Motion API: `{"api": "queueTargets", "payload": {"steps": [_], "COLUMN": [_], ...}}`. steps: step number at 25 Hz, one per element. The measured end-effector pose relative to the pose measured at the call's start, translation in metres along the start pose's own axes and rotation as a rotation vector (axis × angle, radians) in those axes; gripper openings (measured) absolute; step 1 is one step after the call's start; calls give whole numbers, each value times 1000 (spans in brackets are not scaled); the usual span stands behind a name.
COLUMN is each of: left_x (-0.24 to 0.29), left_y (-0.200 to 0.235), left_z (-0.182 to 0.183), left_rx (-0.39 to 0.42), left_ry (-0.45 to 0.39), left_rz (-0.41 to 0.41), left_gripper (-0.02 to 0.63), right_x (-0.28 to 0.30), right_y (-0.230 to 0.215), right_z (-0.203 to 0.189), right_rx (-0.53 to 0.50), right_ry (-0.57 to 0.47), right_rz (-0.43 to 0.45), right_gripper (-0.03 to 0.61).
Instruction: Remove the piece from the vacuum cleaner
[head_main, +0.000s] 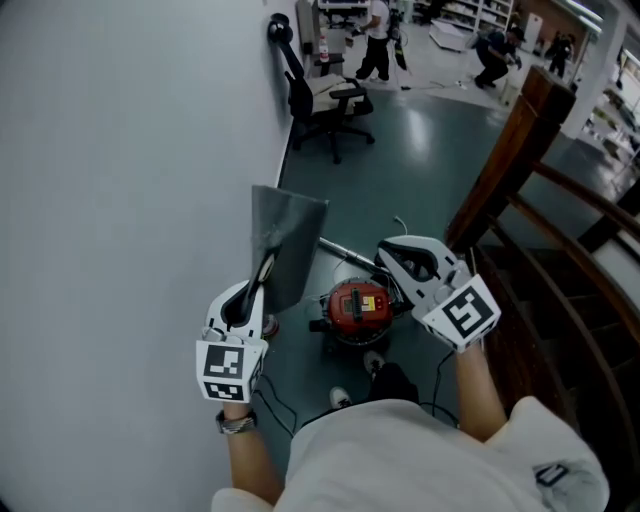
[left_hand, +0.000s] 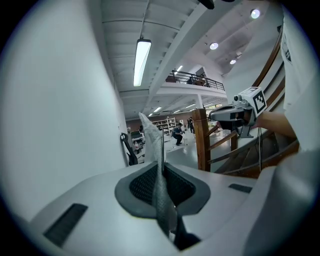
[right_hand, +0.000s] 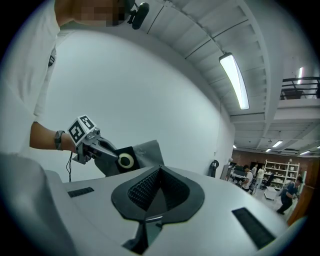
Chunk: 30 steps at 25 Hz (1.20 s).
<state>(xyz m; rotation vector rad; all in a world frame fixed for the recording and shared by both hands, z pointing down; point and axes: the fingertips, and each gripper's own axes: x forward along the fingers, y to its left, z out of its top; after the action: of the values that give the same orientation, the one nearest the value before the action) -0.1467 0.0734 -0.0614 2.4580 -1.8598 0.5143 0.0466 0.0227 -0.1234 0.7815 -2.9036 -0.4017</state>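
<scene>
The red vacuum cleaner (head_main: 358, 310) stands on the floor between my two grippers. My left gripper (head_main: 262, 275) is shut on a flat grey dust bag (head_main: 285, 245) and holds it upright above the floor, left of the vacuum. In the left gripper view the bag (left_hand: 159, 165) runs edge-on between the pads of the left gripper (left_hand: 162, 175). The right gripper view shows the bag (right_hand: 145, 152) with its dark collar and pale ring (right_hand: 125, 160). My right gripper (head_main: 387, 252) hovers above the vacuum's right side, shut and empty; its pads (right_hand: 150, 187) meet with nothing between them.
A white wall fills the left. A wooden stair railing (head_main: 510, 150) runs along the right, with steps beyond it. A metal tube (head_main: 345, 252) lies behind the vacuum. An office chair (head_main: 325, 100) stands farther back, and people move about at the far end. My shoe (head_main: 340, 398) is near the vacuum.
</scene>
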Motion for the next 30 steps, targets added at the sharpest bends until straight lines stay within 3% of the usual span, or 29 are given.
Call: {"api": "queueTargets", "payload": {"steps": [13, 30], "left_x": [-29, -30], "left_y": [-6, -11], "left_z": [55, 48], "left_rx": [46, 74], "left_ry": [-113, -81], "left_rz": [-25, -29], "left_gripper": [29, 29], "right_x": [-14, -15], "right_y": [0, 2], "right_z": [40, 24], "right_rx": [-44, -34], "right_ry": [-43, 9], "right_rz": [-35, -51], "right_gripper": [28, 28]}}
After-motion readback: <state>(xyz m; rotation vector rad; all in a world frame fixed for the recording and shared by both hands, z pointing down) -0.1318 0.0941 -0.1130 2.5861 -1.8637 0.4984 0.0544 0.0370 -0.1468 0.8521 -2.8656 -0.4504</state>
